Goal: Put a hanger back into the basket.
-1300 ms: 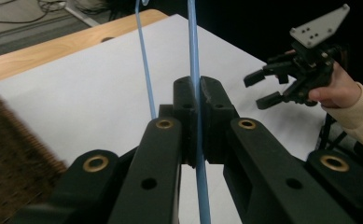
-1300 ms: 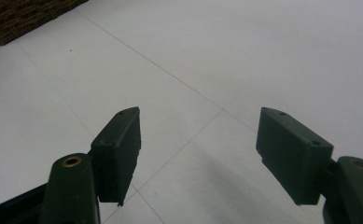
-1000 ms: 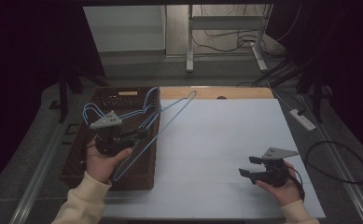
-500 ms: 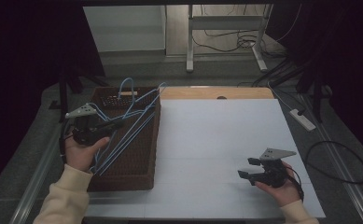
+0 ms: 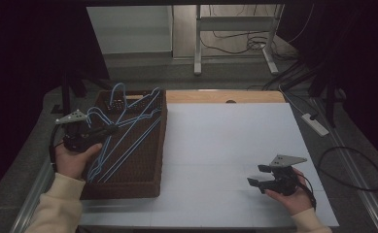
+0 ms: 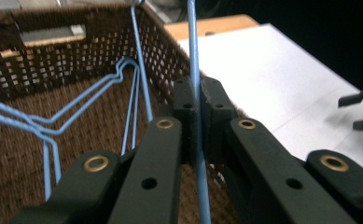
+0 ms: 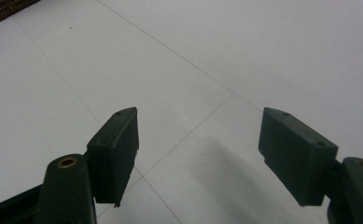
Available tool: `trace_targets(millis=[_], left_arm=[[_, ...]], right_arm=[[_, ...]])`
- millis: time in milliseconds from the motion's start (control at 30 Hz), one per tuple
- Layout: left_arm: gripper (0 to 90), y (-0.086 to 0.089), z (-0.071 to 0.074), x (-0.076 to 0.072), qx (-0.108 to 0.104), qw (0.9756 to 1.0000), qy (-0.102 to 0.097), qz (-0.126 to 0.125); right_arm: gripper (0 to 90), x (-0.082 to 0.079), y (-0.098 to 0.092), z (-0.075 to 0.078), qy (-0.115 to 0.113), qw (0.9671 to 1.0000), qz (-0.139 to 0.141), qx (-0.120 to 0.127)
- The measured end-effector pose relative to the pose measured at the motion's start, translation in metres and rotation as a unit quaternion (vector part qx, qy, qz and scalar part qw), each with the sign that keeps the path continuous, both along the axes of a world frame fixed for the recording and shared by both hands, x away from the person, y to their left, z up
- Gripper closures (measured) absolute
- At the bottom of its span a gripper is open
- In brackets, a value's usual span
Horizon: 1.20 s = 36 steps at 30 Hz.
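Note:
A brown woven basket (image 5: 160, 145) stands at the table's left side with several blue wire hangers (image 5: 128, 141) in it. My left gripper (image 5: 111, 130) hovers over the basket's left part, shut on the wire of one blue hanger (image 5: 139, 112) that slants across the basket toward its far right corner. In the left gripper view that wire (image 6: 192, 42) runs straight up between the closed jaws of my left gripper (image 6: 198, 93), with other hangers (image 6: 76, 108) lying on the basket floor (image 6: 11, 154). My right gripper (image 5: 258, 175) (image 7: 198, 140) rests open near the front right, nothing between its fingers.
The white table surface (image 5: 225, 141) spreads between the basket and the right hand. A wooden strip (image 5: 225, 96) runs along the far edge. A power strip (image 5: 315, 124) and a looped cable (image 5: 354, 167) lie off the right side.
My left gripper has moved left with the blue hanger, which no longer reaches out over the white surface and now lies across the basket. The right gripper has stayed put.

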<state>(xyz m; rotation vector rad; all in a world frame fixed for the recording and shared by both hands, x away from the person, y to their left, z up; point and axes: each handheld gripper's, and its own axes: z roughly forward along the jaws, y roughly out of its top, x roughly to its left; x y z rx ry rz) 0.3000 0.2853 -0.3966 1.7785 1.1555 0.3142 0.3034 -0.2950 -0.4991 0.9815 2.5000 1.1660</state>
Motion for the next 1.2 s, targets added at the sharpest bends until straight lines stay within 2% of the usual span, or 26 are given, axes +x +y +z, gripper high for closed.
trace_targets(millis=[67, 167, 267, 367, 433, 533, 600, 667, 700, 767, 900, 967, 1000, 1067, 1100, 1133, 1200], left_arm=[[86.0, -0.001, -0.002, 0.001, 0.003, 1.0, 0.003, -0.003], [86.0, -0.003, -0.011, 0.007, 0.013, 0.9995, 0.022, -0.017], [86.0, -0.005, -0.02, 0.015, 0.02, 0.9986, 0.043, -0.021], [86.0, -0.004, -0.031, 0.024, 0.036, 0.9968, 0.07, -0.017], [86.1, -0.003, -0.034, 0.025, 0.034, 0.9965, 0.075, -0.015], [86.1, 0.005, -0.041, 0.029, 0.044, 0.9948, 0.091, 0.011], [85.8, 0.009, -0.045, 0.031, 0.072, 0.9906, 0.109, 0.04], [85.5, 0.011, -0.049, 0.033, 0.092, 0.9865, 0.124, 0.054], [85.2, 0.011, -0.049, 0.033, 0.092, 0.9865, 0.124, 0.054], [84.8, 0.014, -0.057, 0.036, 0.117, 0.9806, 0.138, 0.075], [83.8, 0.016, -0.057, 0.035, 0.118, 0.981, 0.13, 0.082], [76.7, 0.016, -0.056, 0.034, 0.124, 0.9805, 0.123, 0.09], [69.5, 0.016, -0.054, 0.032, 0.126, 0.981, 0.114, 0.094], [57.6, 0.014, -0.049, 0.026, 0.122, 0.9841, 0.092, 0.09], [49.7, 0.011, -0.041, 0.017, 0.11, 0.9889, 0.064, 0.076], [47.4, 0.011, -0.041, 0.017, 0.11, 0.9889, 0.064, 0.076], [44.8, 0.009, -0.033, 0.005, 0.094, 0.9928, 0.041, 0.061]], right_arm=[[29.6, 0.0, 0.0, 0.0, 0.0, 1.0, 0.0, -0.001], [29.6, 0.0, 0.001, -0.001, 0.0, 1.0, 0.001, -0.003], [29.6, 0.0, 0.001, -0.001, 0.001, 1.0, 0.003, -0.007], [29.6, 0.0, 0.001, -0.001, 0.001, 1.0, 0.003, -0.008], [29.6, 0.0, 0.001, -0.001, 0.001, 1.0, 0.003, -0.008], [29.6, 0.0, 0.001, -0.001, 0.0, 1.0, 0.002, -0.008], [29.6, 0.0, 0.001, -0.001, 0.0, 1.0, 0.003, -0.008], [29.6, 0.0, 0.002, -0.001, 0.0, 1.0, 0.003, -0.008], [29.6, 0.0, 0.002, -0.001, 0.0, 1.0, 0.003, -0.008], [29.6, 0.0, 0.002, -0.001, 0.0, 0.9999, 0.004, -0.01], [29.6, 0.0, 0.002, -0.001, 0.001, 0.9999, 0.005, -0.011], [29.5, 0.001, 0.003, -0.002, 0.001, 0.9999, 0.006, -0.01], [29.4, 0.001, 0.003, -0.002, 0.002, 0.9999, 0.007, -0.011], [29.4, 0.0, 0.003, -0.001, 0.002, 0.9999, 0.007, -0.012], [29.4, 0.0, 0.003, -0.001, 0.001, 0.9999, 0.007, -0.011], [29.4, 0.0, 0.003, -0.001, 0.001, 0.9999, 0.007, -0.011], [29.2, 0.0, 0.003, -0.001, 0.0, 0.9999, 0.006, -0.009]])
